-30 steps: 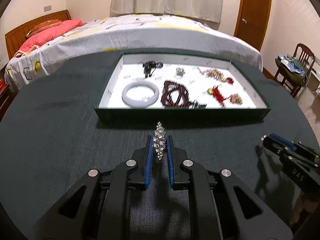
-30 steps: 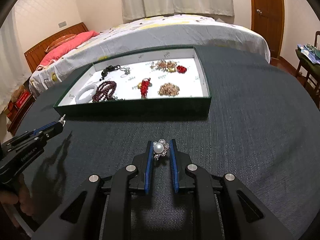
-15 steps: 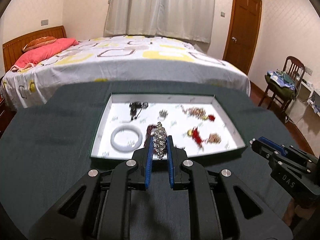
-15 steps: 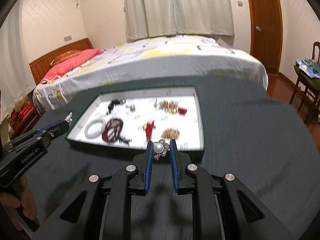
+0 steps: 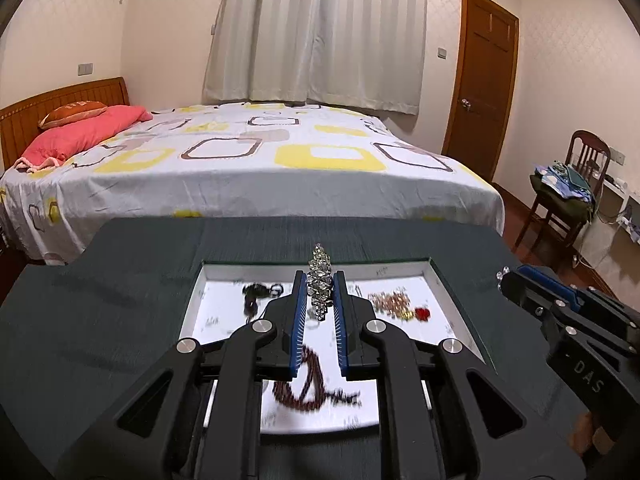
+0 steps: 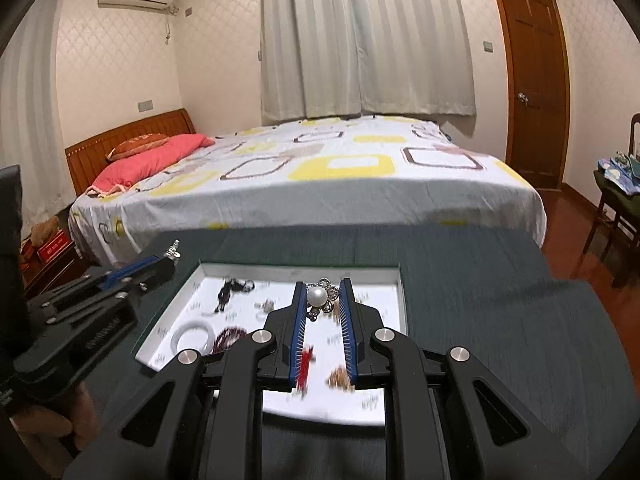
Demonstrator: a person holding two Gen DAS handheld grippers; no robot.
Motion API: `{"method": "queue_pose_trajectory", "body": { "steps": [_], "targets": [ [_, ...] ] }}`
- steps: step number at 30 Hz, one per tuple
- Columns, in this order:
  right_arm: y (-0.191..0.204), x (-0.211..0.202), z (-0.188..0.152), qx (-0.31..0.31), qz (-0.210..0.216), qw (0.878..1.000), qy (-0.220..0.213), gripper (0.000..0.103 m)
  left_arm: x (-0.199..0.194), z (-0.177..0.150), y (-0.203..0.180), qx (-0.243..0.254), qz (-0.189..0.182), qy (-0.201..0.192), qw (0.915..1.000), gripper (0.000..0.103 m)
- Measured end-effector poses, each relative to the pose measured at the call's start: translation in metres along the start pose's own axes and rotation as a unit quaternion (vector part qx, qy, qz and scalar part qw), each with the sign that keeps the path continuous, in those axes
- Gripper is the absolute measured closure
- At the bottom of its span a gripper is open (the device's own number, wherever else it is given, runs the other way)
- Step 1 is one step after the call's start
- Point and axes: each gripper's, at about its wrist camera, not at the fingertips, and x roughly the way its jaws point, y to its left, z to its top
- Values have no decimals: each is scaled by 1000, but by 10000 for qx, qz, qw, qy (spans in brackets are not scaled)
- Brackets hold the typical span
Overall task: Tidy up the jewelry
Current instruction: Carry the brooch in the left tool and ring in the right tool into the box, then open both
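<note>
Main risk: both pieces are being pinched only at the tips, so a tilt or slack squeeze over the tray (image 5: pixel 444 280) could be dropping them onto the pieces already inside (tangling with the bead string (image 5: pixel 308 384) at lower centre). Left tool (image 5: pixel 320 296) is pinching a crystal brooch (image 5: pixel 320 280) at frame centre; right tool (image 6: pixel 323 300) is pinching a pearl brooch (image 6: pixel 318 298), also centre. Both are hovering above the tray. Dark-covered table (image 5: pixel 100 320) is filling the lower frame; bed (image 5: pixel 240 168) mid-frame, door (image 5: pixel 486 92) upper right.

Bed (image 5: pixel 248 168) under curtains (image 5: pixel 320 32), wooden door (image 5: pixel 486 80) right
</note>
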Motion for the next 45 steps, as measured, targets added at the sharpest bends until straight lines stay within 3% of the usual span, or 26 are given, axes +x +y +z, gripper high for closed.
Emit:
{"method": "queue_pose_trajectory", "body": {
  "steps": [6, 16, 26, 45],
  "targets": [
    [-6, 43, -3, -26, -49, 9997, 218, 86, 39, -5, -7, 89, 44, 243, 9997, 90],
    [-15, 107, -39, -68, -205, 9945, 1024, 86, 112, -34, -10, 161, 134, 1105, 9937, 90],
    [-22, 129, -51, -28, -264, 9903, 1365, 86, 132, -41, -10, 157, 224, 1387, 9900, 90],
    [-23, 137, -51, 7, -304, 9886, 1476, 84, 142, -44, -15, 207, 249, 1533, 9877, 88]
  ]
}}
